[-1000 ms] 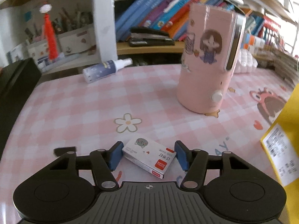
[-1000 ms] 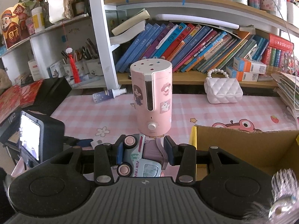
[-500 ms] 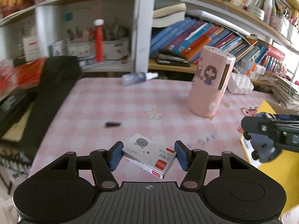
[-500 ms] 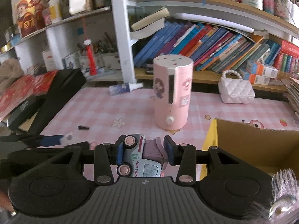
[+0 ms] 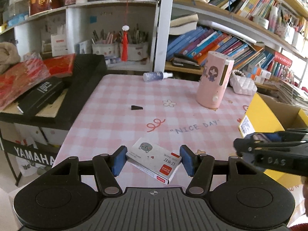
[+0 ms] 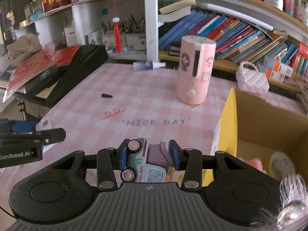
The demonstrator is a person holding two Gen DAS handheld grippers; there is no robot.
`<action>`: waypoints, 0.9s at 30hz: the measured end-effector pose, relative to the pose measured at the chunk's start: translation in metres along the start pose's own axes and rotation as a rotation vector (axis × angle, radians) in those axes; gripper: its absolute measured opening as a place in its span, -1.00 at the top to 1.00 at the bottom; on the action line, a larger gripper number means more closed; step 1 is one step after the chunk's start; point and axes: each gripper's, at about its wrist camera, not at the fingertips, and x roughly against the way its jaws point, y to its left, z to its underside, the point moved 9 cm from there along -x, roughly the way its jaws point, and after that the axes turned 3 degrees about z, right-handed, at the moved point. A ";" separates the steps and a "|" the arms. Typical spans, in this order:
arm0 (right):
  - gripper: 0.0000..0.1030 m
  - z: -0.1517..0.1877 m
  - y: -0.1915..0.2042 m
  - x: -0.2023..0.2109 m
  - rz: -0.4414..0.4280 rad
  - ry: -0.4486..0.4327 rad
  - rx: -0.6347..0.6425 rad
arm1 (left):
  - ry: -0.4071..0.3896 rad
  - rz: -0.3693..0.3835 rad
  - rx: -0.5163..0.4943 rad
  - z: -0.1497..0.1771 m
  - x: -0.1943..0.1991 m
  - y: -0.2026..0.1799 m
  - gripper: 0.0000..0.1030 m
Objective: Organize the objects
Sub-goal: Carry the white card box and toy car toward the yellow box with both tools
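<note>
My left gripper (image 5: 153,159) is shut on a white staple box (image 5: 154,159) with a cat picture and a red label, held above the near edge of the pink checked table (image 5: 154,104). My right gripper (image 6: 147,156) is shut on a small toy truck (image 6: 146,161), grey-blue with pink wheels, held just left of the open cardboard box (image 6: 269,127). The right gripper also shows at the right of the left wrist view (image 5: 269,150). The left gripper shows at the left of the right wrist view (image 6: 28,136).
A pink cylindrical humidifier (image 5: 214,79) stands at the table's back right. A spray bottle (image 5: 156,76) lies at the back edge. A small black piece (image 5: 136,107) lies mid-table. A black keyboard case (image 5: 63,88) borders the left. Bookshelves stand behind. The cardboard box holds some items (image 6: 281,163).
Both grippers have pulled back and risen from the table, each keeping its object. The staple box has left the tabletop. The view has widened over the table.
</note>
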 end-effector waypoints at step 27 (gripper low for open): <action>0.21 0.083 0.061 0.090 0.010 0.011 -0.005 | 0.005 0.069 -0.068 0.079 0.105 -0.007 -0.15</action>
